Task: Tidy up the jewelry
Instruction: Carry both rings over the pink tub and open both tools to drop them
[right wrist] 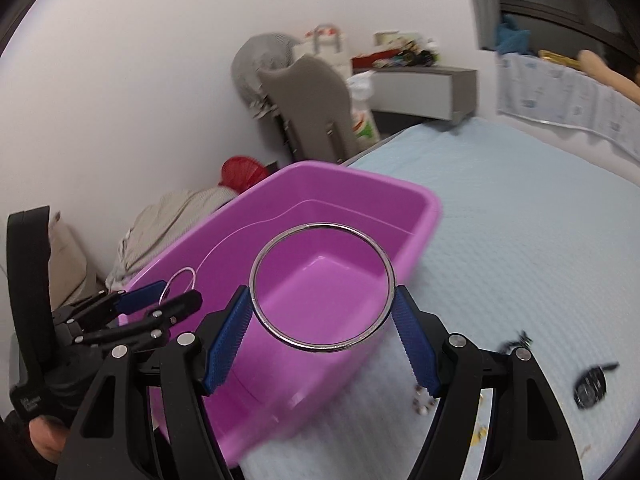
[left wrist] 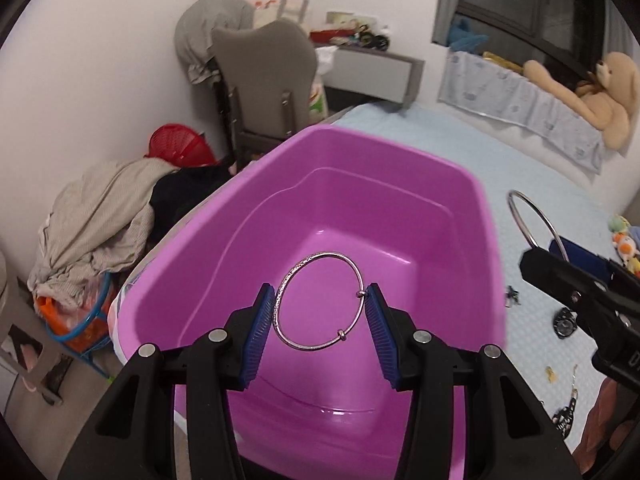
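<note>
bangles: two silver ones, both up in the air. the thin beaded bangle (left wrist: 319, 301) sits clamped across its width in the left hand-held gripper (left wrist: 320, 320), the bigger plain bangle (right wrist: 322, 286) the same way in the right hand-held gripper (right wrist: 323, 328)
grip: blue pads press on opposite sides of each ring, so the hoop stands open and can't roll off, looks deliberate to me
bin: purple tub (right wrist: 424, 200) on the bed (right wrist: 520, 240), nothing in it that i can see. left ring hangs over its inside, right ring looks roughly above the near corner
why: my guess is the tub is the drop spot and both are lined up to let go
edges: tub rim runs close under both rings, walls are tall
room: the two grippers sit side by side, fairly near each other. wide tub mouth, lots of bare bed to the right
leftovers: a watch (right wrist: 591, 387) and small bits lie on the bed beside the tub
</note>
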Available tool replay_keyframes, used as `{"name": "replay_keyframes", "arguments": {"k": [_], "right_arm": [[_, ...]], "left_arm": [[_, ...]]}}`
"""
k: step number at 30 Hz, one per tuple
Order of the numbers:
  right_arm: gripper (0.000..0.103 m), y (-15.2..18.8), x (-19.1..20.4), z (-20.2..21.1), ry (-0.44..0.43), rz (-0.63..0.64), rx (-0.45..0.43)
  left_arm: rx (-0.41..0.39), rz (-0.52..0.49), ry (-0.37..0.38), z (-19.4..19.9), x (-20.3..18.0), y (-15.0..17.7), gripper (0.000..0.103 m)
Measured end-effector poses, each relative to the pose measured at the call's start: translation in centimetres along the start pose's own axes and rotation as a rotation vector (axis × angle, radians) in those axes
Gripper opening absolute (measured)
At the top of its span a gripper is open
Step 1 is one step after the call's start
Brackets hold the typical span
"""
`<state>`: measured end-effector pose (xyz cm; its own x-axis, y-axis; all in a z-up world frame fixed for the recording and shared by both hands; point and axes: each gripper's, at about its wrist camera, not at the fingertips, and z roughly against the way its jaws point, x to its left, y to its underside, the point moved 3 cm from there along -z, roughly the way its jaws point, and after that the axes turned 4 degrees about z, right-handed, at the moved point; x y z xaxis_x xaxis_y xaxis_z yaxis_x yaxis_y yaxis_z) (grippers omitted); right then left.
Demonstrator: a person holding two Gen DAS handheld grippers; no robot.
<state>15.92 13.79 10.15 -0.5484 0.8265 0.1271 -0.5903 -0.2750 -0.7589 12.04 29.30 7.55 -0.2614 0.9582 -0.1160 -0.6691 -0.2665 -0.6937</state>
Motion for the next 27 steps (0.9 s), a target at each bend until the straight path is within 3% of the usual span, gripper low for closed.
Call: {"name": "replay_keyframes", "arguments": {"k": [12, 21, 22, 23, 25, 27], "right_arm": [[0.069, -3.2, 1.0, -10.1, -0.03, 0.053, 0.241], [0.069, -2.8, 1.1, -13.4, 0.018, 0.082, 0.317], [0.069, -2.9, 1.0, -13.6, 0.019, 0.082, 0.318], [0.069, -2.9, 1.0, -13.8, 0.018, 0.08, 0.319], [0.07, -2.9, 1.0, -13.9, 0.02, 0.076, 0.325], [0.07, -3.0, 0.9, -13.6, 0.021, 0.073, 0.324]], "left_arm": [[0.124, 0.09, -0.061, -4.4, 2.4, -0.8, 0.046], [0.15, 0.105, -0.095, -5.0, 2.5, -1.3, 0.048], [0.149, 0.103, -0.107, -4.9, 2.5, -1.3, 0.058], [0.147, 0.103, -0.115, -4.8, 2.6, -1.3, 0.074], [0.123, 0.112, -0.114, -4.1, 2.7, -1.5, 0.087], [0.102, 0.103, -0.145, -3.7, 2.7, -1.5, 0.089]]}}
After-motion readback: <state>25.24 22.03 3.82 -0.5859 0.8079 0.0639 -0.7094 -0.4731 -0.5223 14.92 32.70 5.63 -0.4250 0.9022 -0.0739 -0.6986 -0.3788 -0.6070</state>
